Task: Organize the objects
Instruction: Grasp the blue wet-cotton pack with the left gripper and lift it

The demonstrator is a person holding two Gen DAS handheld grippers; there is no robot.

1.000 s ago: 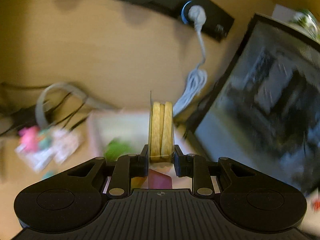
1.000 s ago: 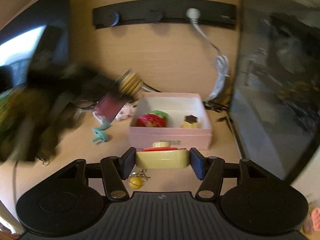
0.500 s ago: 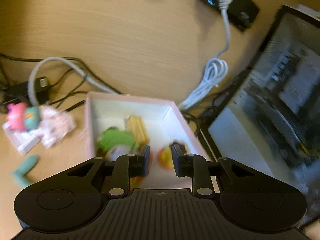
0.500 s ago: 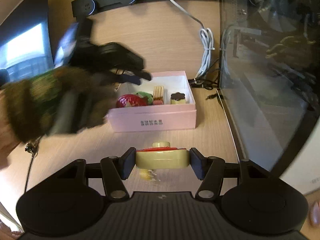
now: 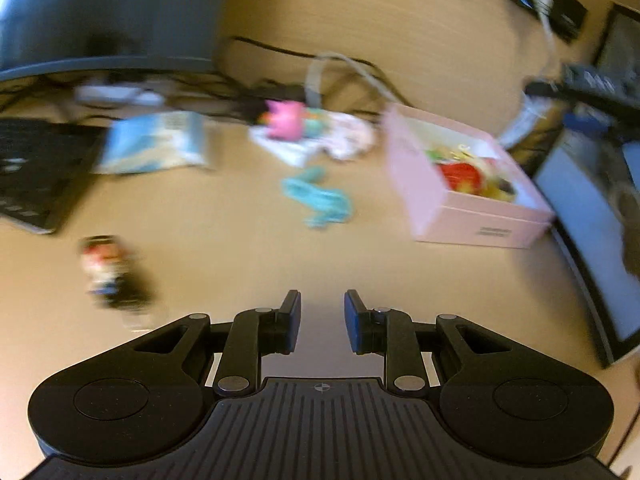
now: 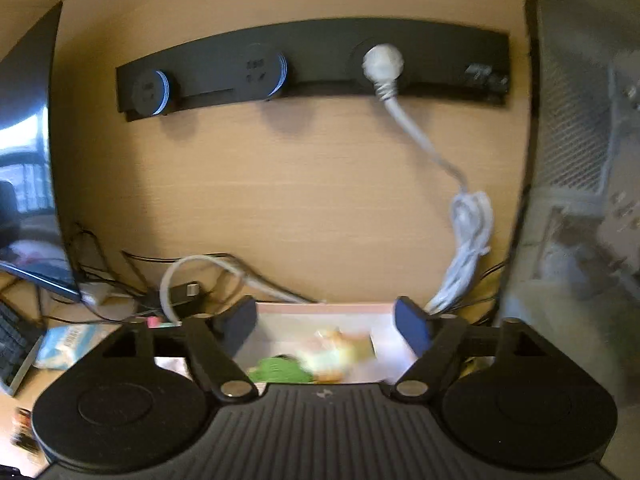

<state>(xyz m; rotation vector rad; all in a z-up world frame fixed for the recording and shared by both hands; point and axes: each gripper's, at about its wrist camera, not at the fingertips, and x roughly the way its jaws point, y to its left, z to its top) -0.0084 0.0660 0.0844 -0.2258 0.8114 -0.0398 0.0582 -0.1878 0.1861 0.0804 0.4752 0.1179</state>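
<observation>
A pink box (image 5: pixel 460 200) stands on the wooden desk at the right of the left wrist view, with red, yellow and green toy foods inside. My left gripper (image 5: pixel 322 320) is open and empty over bare desk, left of and nearer than the box. My right gripper (image 6: pixel 324 326) is open wide and empty directly above the same pink box (image 6: pixel 320 308). A blurred yellow toy (image 6: pixel 340 350) and a green toy (image 6: pixel 280 370) lie in the box under it. A teal toy (image 5: pixel 320 198), a pink toy (image 5: pixel 286 120) and a small figurine (image 5: pixel 108 272) lie on the desk.
A blue-white packet (image 5: pixel 154 146) and a keyboard (image 5: pixel 28 176) lie at the left. A monitor (image 5: pixel 100 12) stands behind them. Cables run along the back wall under a black socket strip (image 6: pixel 312 68). A dark computer case (image 6: pixel 580 200) stands at the right.
My left gripper let go of the wafer toy in the box and pulled back left. My right gripper moved over the box and opened, and the yellow toy it held now lies in the box.
</observation>
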